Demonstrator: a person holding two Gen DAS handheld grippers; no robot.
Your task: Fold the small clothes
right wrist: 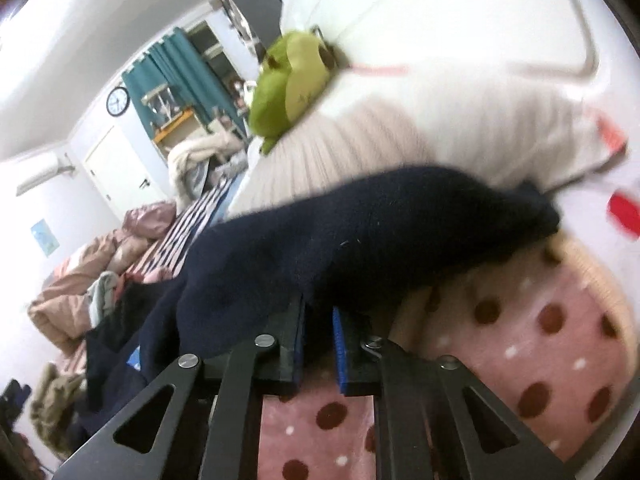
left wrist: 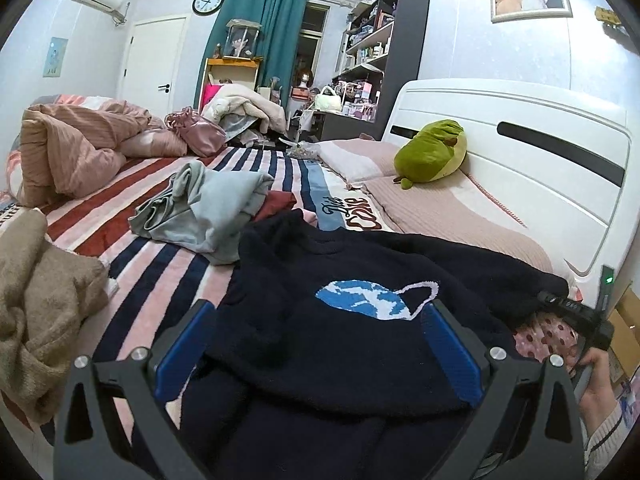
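Left gripper (left wrist: 316, 344): jaws spread wide, blue pads apart, nothing pinched between them, angled slightly downward. Right gripper (right wrist: 318, 320): jaws drawn nearly together, rolled sideways, clamping dark knit fabric. A hand (left wrist: 596, 380) in a pale sleeve grips its handle.

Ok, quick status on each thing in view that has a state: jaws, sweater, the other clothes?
left gripper: jaws wide open, empty, over the sweater.
right gripper: jaws shut on the sweater's edge.
navy sweater: spread on the bed, planet design up, not yet folded.
grey-blue garment: crumpled, unfolded.
tan garment: bunched, unfolded.
polka-dot garment: lying under the sweater's edge.
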